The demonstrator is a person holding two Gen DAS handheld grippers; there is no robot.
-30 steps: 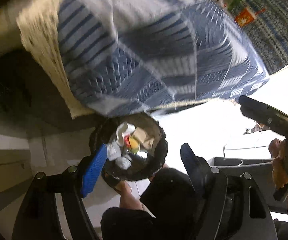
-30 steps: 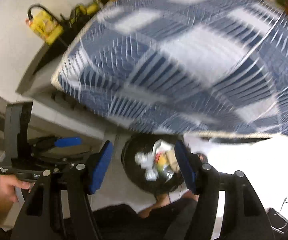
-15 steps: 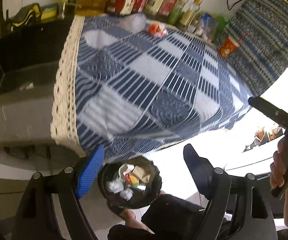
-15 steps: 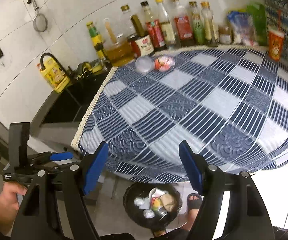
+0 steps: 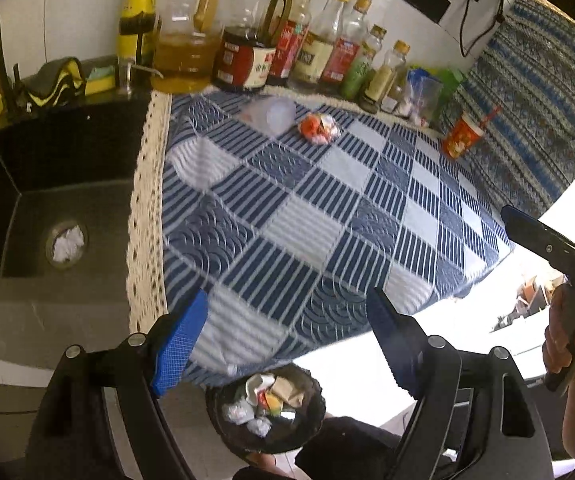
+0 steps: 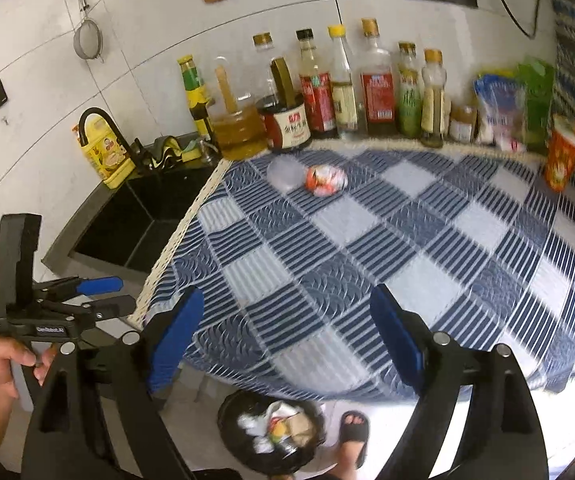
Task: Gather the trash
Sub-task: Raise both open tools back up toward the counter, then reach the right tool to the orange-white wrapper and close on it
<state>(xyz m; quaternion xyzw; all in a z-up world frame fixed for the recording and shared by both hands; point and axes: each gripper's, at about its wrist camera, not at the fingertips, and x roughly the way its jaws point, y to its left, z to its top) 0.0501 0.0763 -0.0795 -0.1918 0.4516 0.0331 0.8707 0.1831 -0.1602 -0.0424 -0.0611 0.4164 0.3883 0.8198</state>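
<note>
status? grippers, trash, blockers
Left gripper open, empty. Right gripper opening, empty. Red-white wrapper and clear cup on tablecloth; bin below. Nothing blocking.

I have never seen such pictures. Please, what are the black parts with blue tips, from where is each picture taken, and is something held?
They are hand-held tools, one in each of a person's hands, each with two fingers and a camera looking along them. One picture is from the left gripper, the other from the right gripper. Both hold nothing; the right one's fingers are opening. On the checked cloth lie a clear cup and a red wrapper, with bottles behind. A trash bin stands on the floor below.
</note>
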